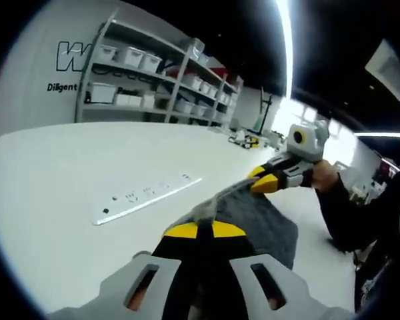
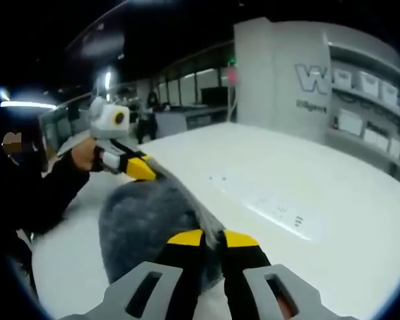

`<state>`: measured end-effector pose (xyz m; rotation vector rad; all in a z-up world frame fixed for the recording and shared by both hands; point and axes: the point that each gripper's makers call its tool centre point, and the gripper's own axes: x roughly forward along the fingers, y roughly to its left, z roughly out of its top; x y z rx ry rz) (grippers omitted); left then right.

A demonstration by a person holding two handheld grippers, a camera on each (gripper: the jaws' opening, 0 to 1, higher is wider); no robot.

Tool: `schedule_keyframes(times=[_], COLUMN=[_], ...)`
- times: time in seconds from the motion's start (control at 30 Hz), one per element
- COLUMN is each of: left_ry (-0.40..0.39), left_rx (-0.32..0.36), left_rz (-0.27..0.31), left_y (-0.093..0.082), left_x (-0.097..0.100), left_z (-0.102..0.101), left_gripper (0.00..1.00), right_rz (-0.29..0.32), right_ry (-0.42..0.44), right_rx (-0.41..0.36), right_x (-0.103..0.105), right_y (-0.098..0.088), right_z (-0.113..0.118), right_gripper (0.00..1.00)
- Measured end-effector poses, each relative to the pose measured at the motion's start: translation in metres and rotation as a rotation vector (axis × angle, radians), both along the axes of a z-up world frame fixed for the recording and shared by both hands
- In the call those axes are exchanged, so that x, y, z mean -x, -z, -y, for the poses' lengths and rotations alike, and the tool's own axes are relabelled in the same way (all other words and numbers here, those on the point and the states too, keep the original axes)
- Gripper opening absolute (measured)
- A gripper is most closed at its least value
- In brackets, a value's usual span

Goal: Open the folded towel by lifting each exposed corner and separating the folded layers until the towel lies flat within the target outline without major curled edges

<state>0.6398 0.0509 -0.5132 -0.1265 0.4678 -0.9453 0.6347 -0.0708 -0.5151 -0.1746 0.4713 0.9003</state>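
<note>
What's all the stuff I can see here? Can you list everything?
towel: one, dark grey, on the white table, its edge lifted and stretched between both grippers
table: one, white, large
power strip: one, white, flat on the table beyond the towel
shelving: one grey rack with white bins, against the far wall
left gripper: one, yellow-tipped, shut on the towel edge
right gripper: one, yellow-tipped, shut on the towel edge
hand: one, holding the right gripper, dark sleeve behind it

One grey towel (image 1: 267, 223), two hand-held grippers (image 1: 203, 230) (image 2: 213, 238), one white strip (image 1: 147, 197), one shelving unit (image 1: 160, 77).
</note>
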Motion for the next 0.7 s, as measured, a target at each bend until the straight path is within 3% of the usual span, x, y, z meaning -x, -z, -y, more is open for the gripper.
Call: schedule_keyframes(times=[0.27, 0.7], left_ry=[0.031, 0.049], left_rx=[0.009, 0.011], left_rz=[0.026, 0.053], left_y=[-0.013, -0.025], left_x=[0.01, 0.008], left_z=[0.005, 0.001], left_gripper=[0.02, 0.02], right_rz=[0.023, 0.072], right_ry=[-0.019, -0.035], right_rx=[0.0, -0.019], right_x=[0.011, 0.016], right_y=[-0.007, -0.019], right_z=[-0.002, -0.003], right_gripper=[0.06, 0.05])
